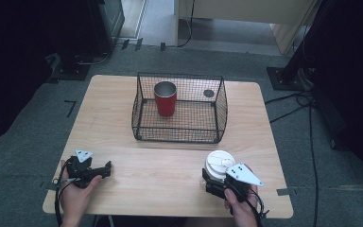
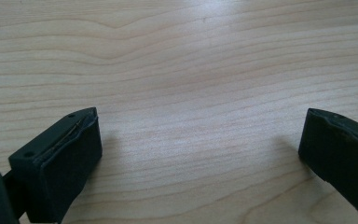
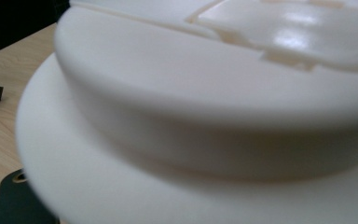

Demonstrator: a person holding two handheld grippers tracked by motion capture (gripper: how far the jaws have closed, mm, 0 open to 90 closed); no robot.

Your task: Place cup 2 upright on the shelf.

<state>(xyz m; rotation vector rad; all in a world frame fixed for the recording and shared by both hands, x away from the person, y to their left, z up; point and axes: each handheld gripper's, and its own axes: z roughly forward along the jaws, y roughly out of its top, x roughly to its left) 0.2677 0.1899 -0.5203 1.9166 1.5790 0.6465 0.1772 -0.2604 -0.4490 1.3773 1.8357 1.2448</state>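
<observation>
A white plastic cup lid [image 1: 219, 161] lies on the wooden table [image 1: 160, 184] at the front right. My right gripper [image 1: 212, 176] comes at it from the near side, its jaws shut on the lid's near edge. In the right gripper view the lid [image 3: 214, 93] looms very close and hides most of the jaws. A red cup [image 1: 165, 98] with a metal rim stands upright inside a black wire basket [image 1: 222, 113] at the table's middle back. My left gripper [image 1: 105, 169] rests at the front left, pointing right. Its jaws [image 2: 200, 149] stand wide open over bare wood.
A small dark round thing [image 1: 209, 93] lies on the table behind the basket's right side. The floor around the table is grey carpet with cables [image 1: 288, 101] at the right. Dark stands flank the table at the back left and back right.
</observation>
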